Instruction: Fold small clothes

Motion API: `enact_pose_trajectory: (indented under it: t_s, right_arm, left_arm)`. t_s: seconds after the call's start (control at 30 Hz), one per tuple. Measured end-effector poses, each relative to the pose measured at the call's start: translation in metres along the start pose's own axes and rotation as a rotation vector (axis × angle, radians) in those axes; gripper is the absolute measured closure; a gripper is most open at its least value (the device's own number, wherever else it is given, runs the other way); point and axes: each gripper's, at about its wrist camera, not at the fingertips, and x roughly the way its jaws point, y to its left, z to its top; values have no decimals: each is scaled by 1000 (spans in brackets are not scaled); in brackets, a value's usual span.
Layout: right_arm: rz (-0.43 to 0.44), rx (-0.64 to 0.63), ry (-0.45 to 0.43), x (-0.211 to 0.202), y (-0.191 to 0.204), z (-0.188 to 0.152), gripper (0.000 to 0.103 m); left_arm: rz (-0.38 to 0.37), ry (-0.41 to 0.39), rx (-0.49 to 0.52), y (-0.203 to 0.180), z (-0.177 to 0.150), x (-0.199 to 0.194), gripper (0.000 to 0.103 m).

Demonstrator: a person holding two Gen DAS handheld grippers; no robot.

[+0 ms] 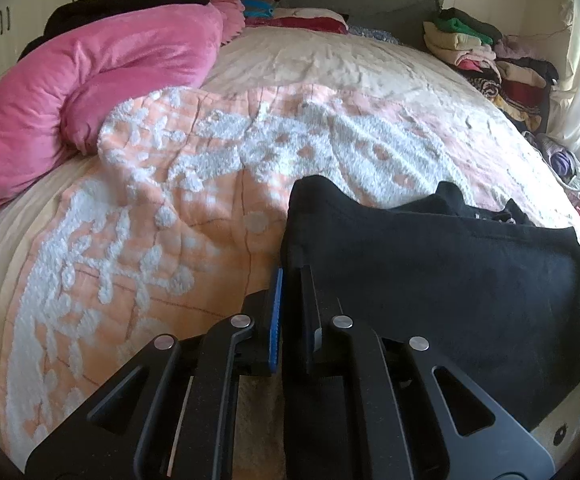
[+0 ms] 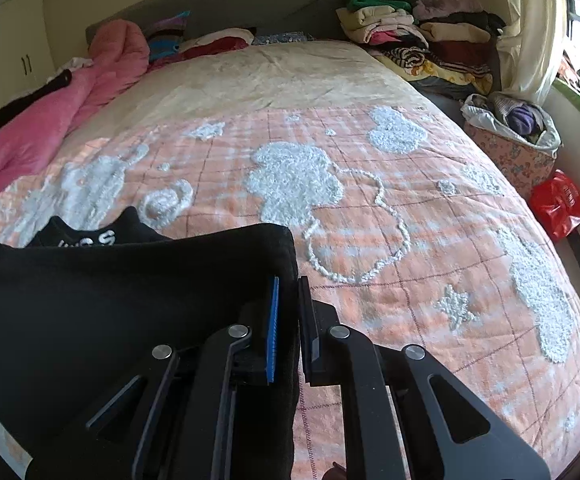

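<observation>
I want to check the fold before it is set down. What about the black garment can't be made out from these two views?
- Left wrist view: the black garment hangs from the left gripper; its right end runs into the picture's edge, and the gripper's frame hides its lower edge.
- Right wrist view: the white lettering is half hidden by the garment's folded-over top, so it cannot be read.
- Right wrist view: the cloth pinched in the right gripper hides the bedspread beneath.

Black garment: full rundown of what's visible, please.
The black garment looks like soft, matte knit, with white lettering partly hidden on a part behind the front fold. It stretches between the left gripper and right gripper, each shut on one of its side edges. The far part lies on the peach-and-white bedspread; near the grippers, contact is unclear.
</observation>
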Motion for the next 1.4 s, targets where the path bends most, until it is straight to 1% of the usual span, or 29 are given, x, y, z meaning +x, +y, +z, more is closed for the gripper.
enact_pose_trajectory:
  t_s: [0.07, 0.13, 0.2, 0.23, 0.27, 0.3, 0.37, 0.5, 0.57, 0.6, 0.63, 0.7, 0.77, 0.9, 1.0, 1.1, 1.13, 1.2, 1.27, 1.4]
  right_arm:
    - [-28, -15, 5, 1, 1, -2, 94]
    - [-38, -20, 11, 2, 1, -4, 93]
    - [-47, -21, 16, 2, 0, -5, 84]
    - [-57, -22, 17, 1, 0, -6, 83]
    - [-64, -25, 20, 0, 0, -7, 79]
    - [-71, -27, 22, -1, 0, -8, 70]
    - [-92, -31, 26, -5, -2, -11, 62]
    - [-90, -28, 28, -16, -7, -20, 53]
    - [-84, -24, 25, -24, -9, -24, 50]
    - [-78, -23, 21, -29, -10, -26, 49]
    - [-73, -22, 19, -33, -11, -29, 49]
    - [-58, -21, 9, -46, -12, -34, 48]
    - [-47, -27, 5, -57, -12, -39, 43]
    - [-21, -51, -12, -80, -9, -51, 43]
    - [2, -82, -31, -97, -1, -58, 43]
    - [45, -115, -41, -111, 11, -66, 43]
    - [53, -123, -42, -114, 13, -68, 43]
    - [75, -150, -36, -119, 24, -72, 43]
    - [96, -176, -33, -122, 35, -76, 43]
    - [124, -197, -19, -121, 50, -80, 42]
  left_arm:
    - [3, 7, 2, -1, -1, 0, 99]
    - [6, 8, 1, -1, -3, -1, 99]
    - [7, 13, 1, -1, -4, -2, 99]
    - [9, 16, 2, 0, -5, -2, 99]
    - [10, 18, 2, 0, -6, -2, 99]
    - [10, 20, 2, 1, -6, -2, 99]
    - [13, 22, 3, 1, -7, -4, 98]
    - [15, 18, -3, 4, -9, -12, 96]
    - [12, 16, -11, 5, -11, -16, 94]
    - [10, 15, -14, 6, -12, -20, 91]
    - [10, 13, -15, 6, -13, -22, 88]
    - [13, 6, -4, 5, -15, -30, 85]
    - [16, -4, 8, 4, -17, -38, 81]
    - [-1, -1, 21, 0, -23, -52, 72]
    - [-26, 5, 43, -10, -29, -63, 65]
    - [-47, 14, 73, -23, -36, -69, 63]
    - [-52, 19, 89, -29, -39, -71, 54]
    - [-63, 21, 107, -38, -43, -75, 42]
    - [-68, 20, 124, -45, -46, -78, 42]
    - [-94, 35, 145, -60, -52, -81, 34]
